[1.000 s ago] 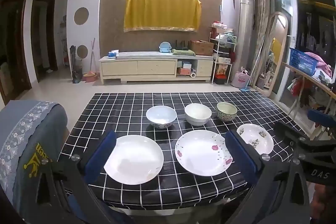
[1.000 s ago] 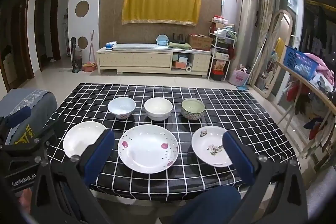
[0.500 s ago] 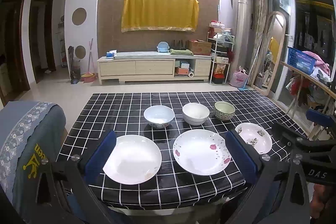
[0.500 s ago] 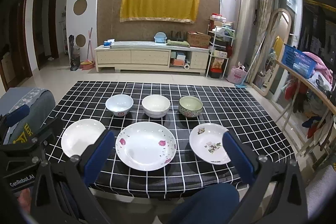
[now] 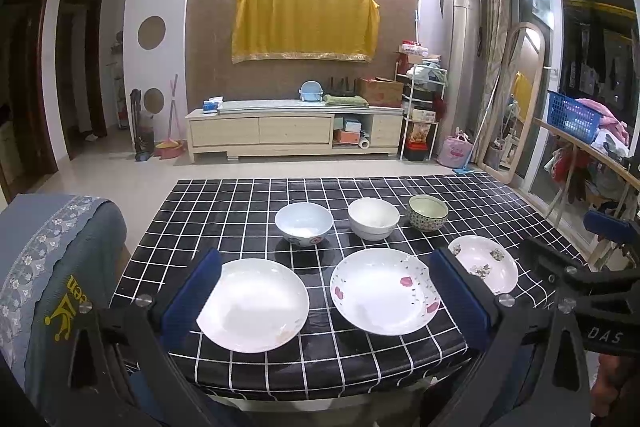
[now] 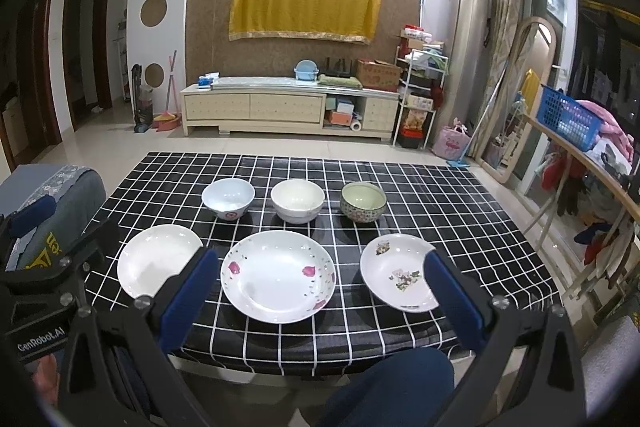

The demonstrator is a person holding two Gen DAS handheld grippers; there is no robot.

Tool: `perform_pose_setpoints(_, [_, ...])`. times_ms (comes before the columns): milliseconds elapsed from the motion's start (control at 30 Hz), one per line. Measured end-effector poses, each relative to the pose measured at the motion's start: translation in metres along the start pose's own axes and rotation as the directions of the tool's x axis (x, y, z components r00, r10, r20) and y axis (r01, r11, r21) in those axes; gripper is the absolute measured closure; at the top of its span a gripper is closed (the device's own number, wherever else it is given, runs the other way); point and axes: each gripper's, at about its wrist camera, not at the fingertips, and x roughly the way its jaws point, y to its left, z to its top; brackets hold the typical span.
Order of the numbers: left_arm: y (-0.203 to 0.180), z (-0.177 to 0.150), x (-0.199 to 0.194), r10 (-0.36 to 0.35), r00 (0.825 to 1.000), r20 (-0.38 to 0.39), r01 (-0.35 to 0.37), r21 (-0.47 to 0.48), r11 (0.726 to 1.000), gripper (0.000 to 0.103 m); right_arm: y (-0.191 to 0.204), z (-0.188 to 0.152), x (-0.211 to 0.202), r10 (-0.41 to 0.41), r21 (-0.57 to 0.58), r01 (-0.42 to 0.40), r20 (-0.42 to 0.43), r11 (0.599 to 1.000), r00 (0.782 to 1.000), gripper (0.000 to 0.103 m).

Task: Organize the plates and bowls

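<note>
Left gripper: we hold the left gripper (image 5: 326, 293) above the near edge of the surface, jaws spread wide with nothing between them; its blue fingers (image 5: 192, 297) frame the two nearer plates.
Right gripper: our right gripper (image 6: 320, 291) is likewise wide open and holds nothing, poised over the near edge with the middle plate between its fingers (image 6: 454, 301).
Surface: the surface (image 6: 440, 195) wears a black cloth with a white grid.
Near row: we see three plates lying flat and apart. The plain white plate (image 5: 254, 305) is at the left, the large plate with pink flowers (image 6: 279, 275) in the middle, the small plate with a floral print (image 6: 398, 271) at the right.
Far row: three bowls stand upright just behind the plates, none touching. The pale blue bowl (image 6: 228, 198) is left, the white bowl (image 6: 297, 200) middle, the green patterned bowl (image 6: 363, 202) right.
Left side: a chair back under a grey-blue cover (image 5: 52, 267) stands beside the surface.
Far room: we see a low cream cabinet (image 6: 288, 109) against the wall, with a yellow cloth (image 6: 304, 7) hung above it.
Right side: a blue basket (image 6: 568, 117) sits on a rail.
</note>
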Motion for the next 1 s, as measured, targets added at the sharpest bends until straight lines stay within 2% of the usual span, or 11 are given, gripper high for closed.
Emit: perform_pose_setpoints(1000, [0.0033, -0.0001, -0.0052, 0.000, 1.000, 0.004, 0.000, -0.006, 1.000, 0.000, 0.0023, -0.0012, -0.0042, -0.002, -0.007, 0.002, -0.013, 1.000, 1.000, 0.000])
